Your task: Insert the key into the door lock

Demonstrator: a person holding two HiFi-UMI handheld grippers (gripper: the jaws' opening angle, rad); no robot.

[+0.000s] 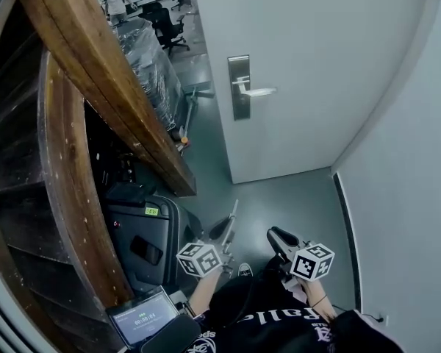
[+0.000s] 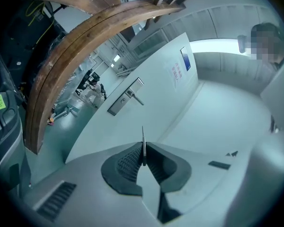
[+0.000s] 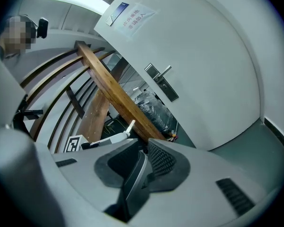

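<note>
The white door (image 1: 294, 65) stands ahead with a steel lock plate (image 1: 239, 98) and a lever handle (image 1: 257, 91). That plate also shows in the left gripper view (image 2: 124, 97) and in the right gripper view (image 3: 163, 86). My left gripper (image 1: 224, 234) (image 2: 143, 151) is shut on the key (image 2: 143, 138), whose thin blade (image 1: 234, 213) points toward the door, well short of it. My right gripper (image 1: 274, 234) (image 3: 142, 148) hangs beside it at waist height. It holds nothing, and a narrow gap shows between its pads.
A curved wooden stair beam (image 1: 110, 72) runs along the left, close to the door's edge. A dark case (image 1: 143, 234) and a small screen (image 1: 141, 318) sit under it. A white wall (image 1: 411, 182) closes the right. Office chairs and a person (image 1: 116, 2) are far back.
</note>
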